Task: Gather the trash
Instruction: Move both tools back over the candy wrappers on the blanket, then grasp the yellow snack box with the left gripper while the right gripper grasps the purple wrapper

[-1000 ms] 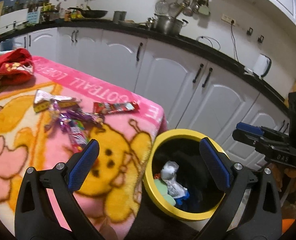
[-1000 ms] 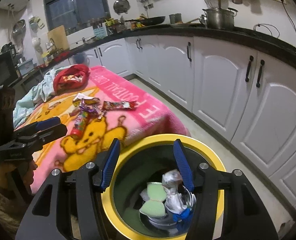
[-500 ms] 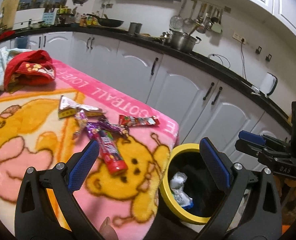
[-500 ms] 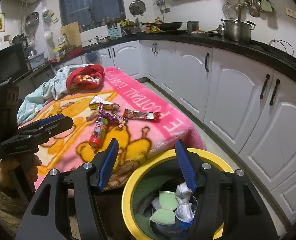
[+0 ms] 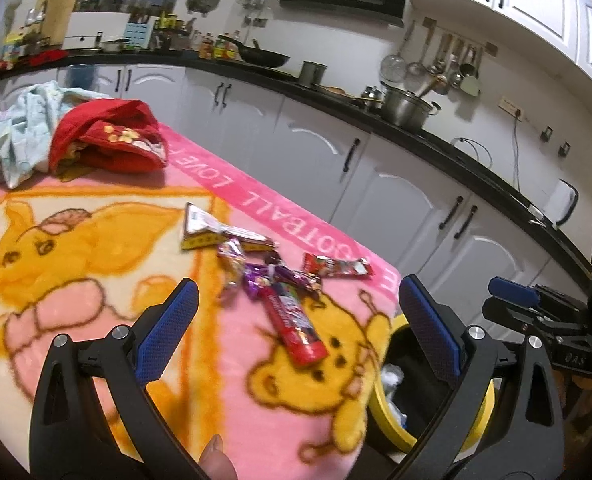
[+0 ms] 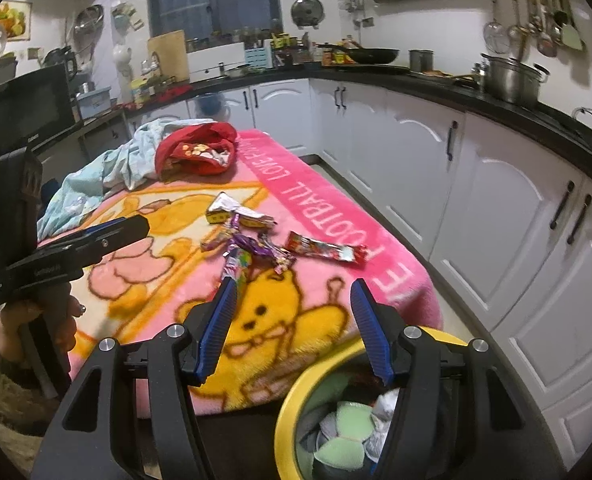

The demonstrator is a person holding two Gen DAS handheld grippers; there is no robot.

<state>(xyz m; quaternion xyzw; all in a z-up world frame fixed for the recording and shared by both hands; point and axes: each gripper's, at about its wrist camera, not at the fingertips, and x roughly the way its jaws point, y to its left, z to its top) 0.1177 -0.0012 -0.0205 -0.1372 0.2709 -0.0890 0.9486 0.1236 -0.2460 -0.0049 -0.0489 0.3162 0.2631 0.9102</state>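
Note:
Several snack wrappers lie in a small heap on the pink cartoon blanket [image 5: 75, 272]: a long red tube wrapper [image 5: 293, 326] [image 6: 235, 266], a purple wrapper [image 5: 263, 276] [image 6: 255, 246], a red flat packet [image 5: 336, 268] [image 6: 324, 251] and a silver-yellow wrapper [image 5: 211, 230] [image 6: 231, 210]. My left gripper [image 5: 296, 320] stands open above the blanket, nothing between its fingers. My right gripper [image 6: 291, 320] is open and empty over the blanket's near edge. The yellow-rimmed bin [image 6: 296, 400] [image 5: 380, 412] sits beside the table and holds crumpled trash.
A red cloth [image 5: 107, 140] [image 6: 199, 150] and a pale blue cloth [image 5: 19, 136] [image 6: 95, 176] lie at the blanket's far end. White cabinets [image 6: 496, 200] under a black counter line the right side. A hand [image 6: 35, 320] holds the left gripper [image 6: 75, 248].
Both grippers have swung from over the bin toward the table. The wrappers now sit more centrally between the fingers and the bin has slid to the lower right. Both stayed open.

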